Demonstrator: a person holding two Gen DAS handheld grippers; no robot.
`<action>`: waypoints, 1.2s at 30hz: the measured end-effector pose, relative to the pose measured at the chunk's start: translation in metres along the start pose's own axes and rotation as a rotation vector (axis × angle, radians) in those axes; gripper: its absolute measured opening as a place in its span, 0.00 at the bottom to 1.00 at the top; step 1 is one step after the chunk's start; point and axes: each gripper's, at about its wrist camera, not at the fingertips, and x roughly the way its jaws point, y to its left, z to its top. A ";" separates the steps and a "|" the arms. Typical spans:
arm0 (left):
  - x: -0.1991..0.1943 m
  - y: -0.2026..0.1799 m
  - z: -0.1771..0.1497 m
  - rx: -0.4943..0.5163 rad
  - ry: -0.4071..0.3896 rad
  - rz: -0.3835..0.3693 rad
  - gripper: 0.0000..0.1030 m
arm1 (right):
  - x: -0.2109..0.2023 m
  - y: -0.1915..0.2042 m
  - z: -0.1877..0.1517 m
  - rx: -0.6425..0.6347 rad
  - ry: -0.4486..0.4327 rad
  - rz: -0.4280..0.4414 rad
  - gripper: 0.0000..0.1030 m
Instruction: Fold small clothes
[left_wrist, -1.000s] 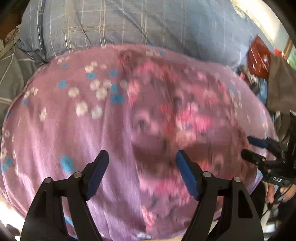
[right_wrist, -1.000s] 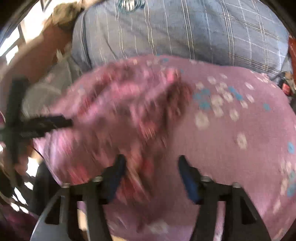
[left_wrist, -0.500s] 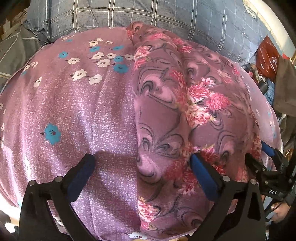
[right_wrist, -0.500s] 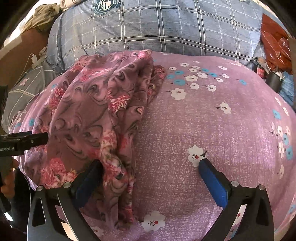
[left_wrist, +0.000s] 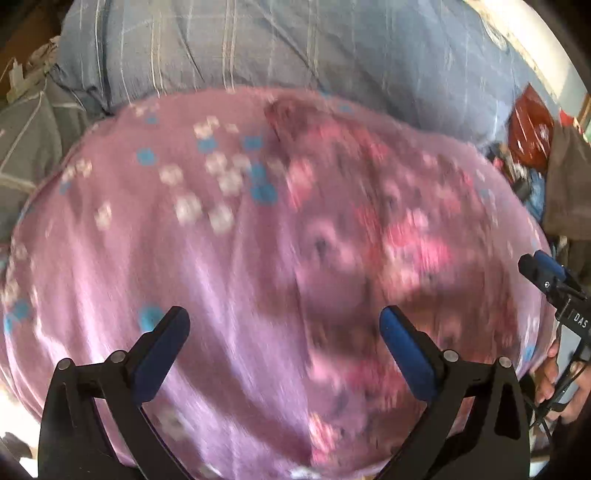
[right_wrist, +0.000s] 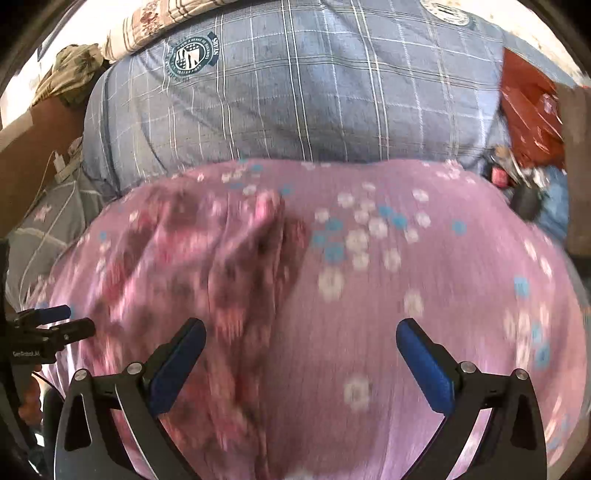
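While both our fingers stand apart, empty, left gripper (left_wrist: 284, 349) and right gripper (right_wrist: 301, 363) hover; floral garment (right_wrist: 207, 266) lies folded lengthwise on bed (right_wrist: 424, 332), cross-folds seemingly left.

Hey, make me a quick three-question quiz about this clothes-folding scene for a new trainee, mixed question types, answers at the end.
1. True or false: the left tongs are clamped on the dark floral garment.
2. Multiple choice: the garment lies on a) a bare wooden table, b) a purple flowered sheet, c) a metal tray.
3. What lies behind the sheet, towards the top of the right wrist view?

Key: 1 false, both they and the right tongs are open and empty. 2 b. 3 a blue checked pillow.
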 end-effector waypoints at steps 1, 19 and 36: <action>0.001 0.004 0.011 -0.024 0.003 0.000 1.00 | 0.009 -0.002 0.013 0.012 0.021 0.018 0.99; 0.085 -0.006 0.083 -0.141 0.085 0.006 1.00 | 0.105 -0.010 0.048 0.187 0.134 0.236 0.08; 0.044 -0.011 0.020 -0.152 0.130 -0.033 0.94 | 0.058 -0.009 0.003 0.097 0.175 0.384 0.32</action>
